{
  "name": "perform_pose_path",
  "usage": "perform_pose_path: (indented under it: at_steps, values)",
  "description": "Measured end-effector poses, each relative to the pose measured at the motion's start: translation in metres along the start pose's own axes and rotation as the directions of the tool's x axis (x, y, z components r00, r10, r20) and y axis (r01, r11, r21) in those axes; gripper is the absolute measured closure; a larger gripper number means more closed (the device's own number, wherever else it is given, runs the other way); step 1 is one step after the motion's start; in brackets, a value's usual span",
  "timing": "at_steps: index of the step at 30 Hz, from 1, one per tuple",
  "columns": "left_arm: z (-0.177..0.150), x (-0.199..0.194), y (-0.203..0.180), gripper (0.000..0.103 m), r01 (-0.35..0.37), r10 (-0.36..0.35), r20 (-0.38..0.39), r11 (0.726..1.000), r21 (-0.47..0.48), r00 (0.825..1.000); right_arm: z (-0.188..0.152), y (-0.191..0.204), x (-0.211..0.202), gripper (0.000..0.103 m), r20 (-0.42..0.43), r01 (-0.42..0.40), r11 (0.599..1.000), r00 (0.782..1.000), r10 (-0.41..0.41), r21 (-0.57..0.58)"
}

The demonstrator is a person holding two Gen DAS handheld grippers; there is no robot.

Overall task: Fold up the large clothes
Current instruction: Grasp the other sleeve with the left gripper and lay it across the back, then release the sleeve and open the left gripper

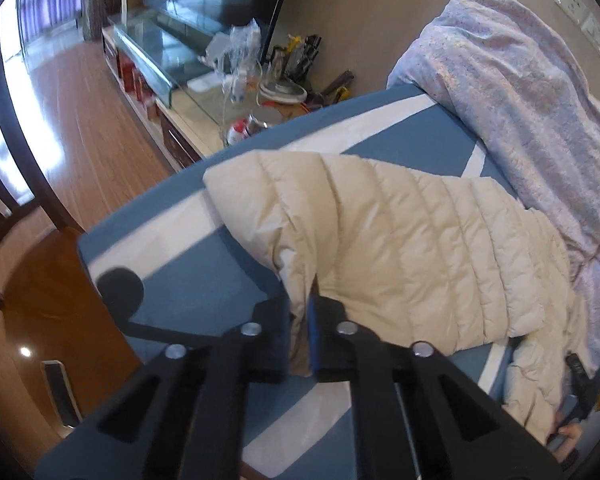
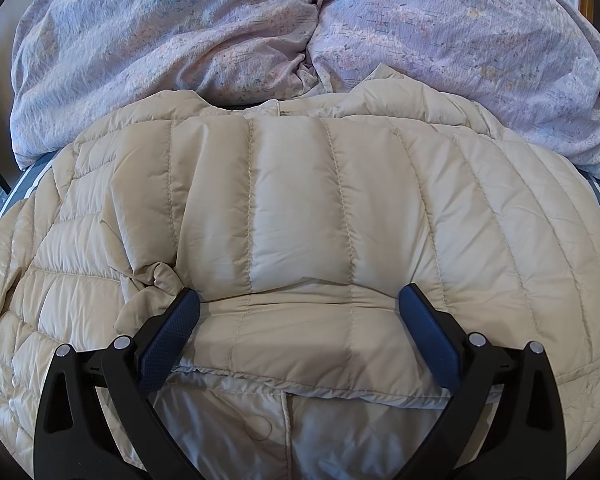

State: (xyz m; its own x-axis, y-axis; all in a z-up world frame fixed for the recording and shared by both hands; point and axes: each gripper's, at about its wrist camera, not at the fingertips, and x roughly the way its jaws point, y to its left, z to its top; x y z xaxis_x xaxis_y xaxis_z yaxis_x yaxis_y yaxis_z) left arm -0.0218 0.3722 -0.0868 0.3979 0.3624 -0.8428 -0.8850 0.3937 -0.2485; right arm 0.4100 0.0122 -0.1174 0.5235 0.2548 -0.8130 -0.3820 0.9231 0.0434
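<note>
Our left gripper (image 1: 300,336) pinches the jacket (image 1: 400,248); our right gripper (image 2: 300,332) gapes wide above it. Slippery fabric may slide free mid-fold.

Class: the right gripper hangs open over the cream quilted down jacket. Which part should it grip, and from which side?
Probably the folded hem edge of the cream quilted down jacket, approached from above on the near side: that edge lies nearest the open right gripper and forms a thin graspable lip, unlike the puffy panels.

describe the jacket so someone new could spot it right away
On the blue bed with white stripes, in front of the heaped lilac floral duvet, lies the jacket. It is cream, puffy and quilted in stitched channels, unlike the flat sheet and patterned bedding.
</note>
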Motion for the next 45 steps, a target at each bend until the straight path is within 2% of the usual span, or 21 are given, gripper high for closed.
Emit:
perform_pose_path:
  at_steps: [3, 6, 10, 12, 16, 18, 21, 25, 29, 35, 40, 45]
  values:
    - [0.008, -0.009, -0.016, 0.099, -0.010, 0.009, 0.027, 1.000, 0.029, 1.000, 0.000, -0.001, 0.000, 0.001, 0.000, -0.001, 1.000, 1.000, 0.001, 0.000]
    - [0.019, -0.026, -0.041, 0.099, 0.019, -0.024, 0.068, 0.997, 0.073, 0.997, 0.000, -0.001, 0.000, 0.001, 0.001, -0.003, 1.000, 1.000, 0.003, 0.001]
    - [0.033, -0.055, -0.092, 0.099, 0.105, -0.123, 0.113, 0.983, 0.151, 0.986, 0.000, 0.000, 0.000, 0.001, 0.001, -0.002, 1.000, 1.000, 0.002, 0.002]
    - [0.036, -0.068, -0.120, 0.099, 0.157, -0.183, 0.124, 0.968, 0.194, 0.975, 0.000, 0.000, -0.001, 0.001, 0.001, -0.001, 1.000, 1.000, 0.001, 0.002]
    - [0.031, -0.090, -0.188, 0.099, 0.285, -0.327, 0.111, 0.916, 0.283, 0.938, 0.000, 0.001, 0.000, 0.001, -0.001, 0.002, 1.000, 1.000, -0.002, -0.005]
    - [0.022, -0.095, -0.216, 0.099, 0.341, -0.384, 0.085, 0.885, 0.318, 0.919, 0.000, 0.001, 0.000, 0.001, -0.003, 0.003, 1.000, 1.000, -0.003, -0.009]
    - [0.002, -0.091, -0.269, 0.099, 0.416, -0.452, 0.005, 0.826, 0.379, 0.892, 0.003, 0.001, 0.000, 0.001, -0.018, 0.003, 1.000, 1.000, -0.003, -0.020]
    - [-0.027, -0.080, -0.318, 0.099, 0.474, -0.492, -0.080, 0.764, 0.437, 0.867, 0.006, -0.007, -0.008, 0.001, -0.035, -0.028, 1.000, 0.999, 0.027, -0.013]
    - [-0.056, -0.067, -0.358, 0.099, 0.541, -0.525, -0.174, 0.709, 0.453, 0.833, 0.007, -0.030, -0.033, 0.001, 0.005, -0.049, 0.998, 0.999, 0.049, 0.032]
    - [-0.107, -0.052, -0.408, 0.099, 0.612, -0.538, -0.299, 0.632, 0.475, 0.788, 0.006, -0.084, -0.068, 0.001, 0.081, 0.032, 0.996, 0.996, -0.038, 0.081]
    - [-0.142, -0.028, -0.441, 0.099, 0.622, -0.493, -0.380, 0.613, 0.487, 0.783, -0.004, -0.126, -0.072, 0.001, 0.075, 0.054, 0.987, 0.995, -0.066, 0.148]
    - [-0.157, -0.014, -0.448, 0.094, 0.627, -0.463, -0.425, 0.608, 0.486, 0.778, -0.011, -0.137, -0.071, 0.001, 0.072, 0.042, 0.984, 0.996, -0.055, 0.171]
